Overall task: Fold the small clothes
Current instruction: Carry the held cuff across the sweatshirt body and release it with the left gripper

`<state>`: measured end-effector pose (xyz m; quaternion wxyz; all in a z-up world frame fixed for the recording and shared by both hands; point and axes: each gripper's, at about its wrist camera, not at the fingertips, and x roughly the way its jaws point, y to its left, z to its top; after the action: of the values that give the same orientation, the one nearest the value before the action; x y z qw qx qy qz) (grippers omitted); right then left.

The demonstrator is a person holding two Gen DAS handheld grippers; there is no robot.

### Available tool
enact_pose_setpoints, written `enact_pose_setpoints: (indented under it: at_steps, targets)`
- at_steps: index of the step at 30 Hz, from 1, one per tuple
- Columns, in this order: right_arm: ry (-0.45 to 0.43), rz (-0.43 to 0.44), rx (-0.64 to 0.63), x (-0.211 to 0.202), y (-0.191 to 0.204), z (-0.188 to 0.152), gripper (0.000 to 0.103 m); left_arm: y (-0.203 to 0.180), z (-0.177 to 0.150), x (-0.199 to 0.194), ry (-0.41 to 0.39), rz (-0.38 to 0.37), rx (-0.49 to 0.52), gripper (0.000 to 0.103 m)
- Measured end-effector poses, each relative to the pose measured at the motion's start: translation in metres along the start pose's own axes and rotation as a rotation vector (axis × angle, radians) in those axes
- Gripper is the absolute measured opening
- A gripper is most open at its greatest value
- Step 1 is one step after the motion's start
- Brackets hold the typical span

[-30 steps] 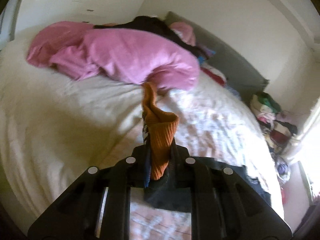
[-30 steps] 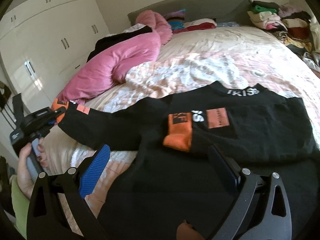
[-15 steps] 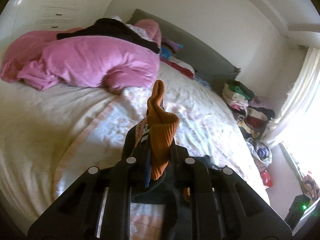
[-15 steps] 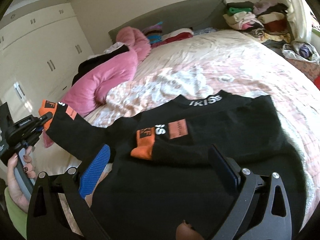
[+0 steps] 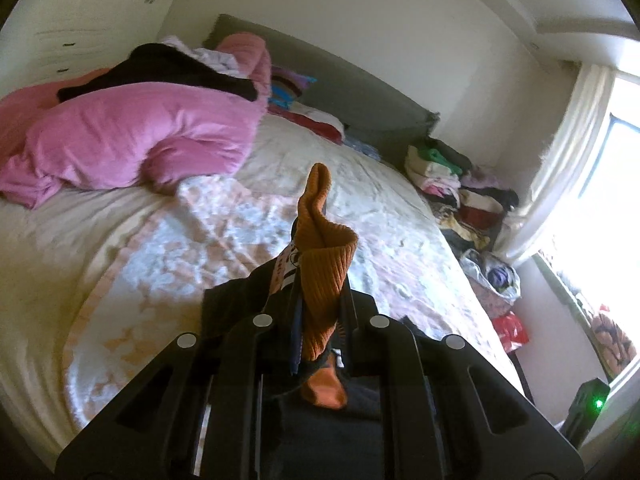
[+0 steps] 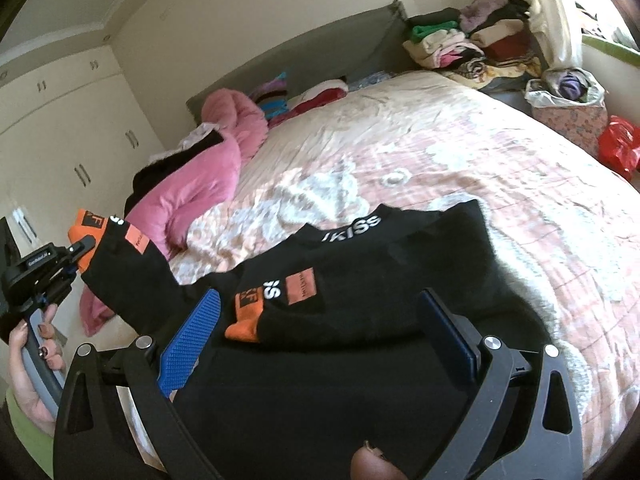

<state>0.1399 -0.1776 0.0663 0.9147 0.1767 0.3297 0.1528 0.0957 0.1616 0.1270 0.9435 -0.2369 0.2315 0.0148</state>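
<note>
The left gripper (image 5: 320, 312) has its jaws pressed together on the orange ribbed cuff (image 5: 322, 276) of a sleeve, the cuff standing up out of the pinch; in the right wrist view the same gripper (image 6: 80, 250) shows at the far left, clamping that cuff (image 6: 86, 232) in the air with the black sleeve (image 6: 132, 280) hanging from it down to the garment. The right gripper (image 6: 316, 344) has its jaws spread wide, one blue textured pad (image 6: 190, 342) to the left and one dark pad (image 6: 450, 330) to the right, holding nothing; whether the pads touch the cloth below cannot be told.

The black sweatshirt (image 6: 400, 264) lies flat on the bed (image 6: 440, 152), collar with white lettering toward the headboard (image 6: 320, 56). Its other sleeve is folded across the chest, its orange cuff (image 6: 244, 320) resting on the black body between the spread pads.

Beside the bed on the window side stands a patterned basket (image 6: 572, 120) lined with a plastic bag, with crumpled purple and dark cloth inside; a red bag (image 6: 618, 148) sits just beside it. A pile of folded clothes (image 6: 468, 40) is stacked past the headboard's end. A pink duvet (image 5: 132, 140) is bunched along the far side of the bed near the white wardrobe (image 6: 72, 136), a black garment (image 5: 160, 70) on top of it.
</note>
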Motion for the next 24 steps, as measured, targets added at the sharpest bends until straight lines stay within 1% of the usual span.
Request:
enact_pose_setpoints:
  at_steps: [7,14,19,24]
  targets:
    - [-0.03,-0.028,0.051,-0.014,-0.025,0.004,0.098,-0.039,-0.006,0.017,0.049,-0.076,0.054,0.007]
    - [-0.063,-0.052,0.089,-0.024,-0.042,0.007,0.098,-0.064,-0.017,0.038,0.116,-0.141,0.098,0.007]
    - [-0.062,-0.08,0.11,-0.024,-0.054,0.007,0.098,-0.081,-0.035,0.061,0.179,-0.165,0.14,0.007]
    - [-0.061,-0.107,0.132,-0.024,-0.064,0.006,0.098,-0.092,-0.063,0.092,0.271,-0.182,0.182,0.007]
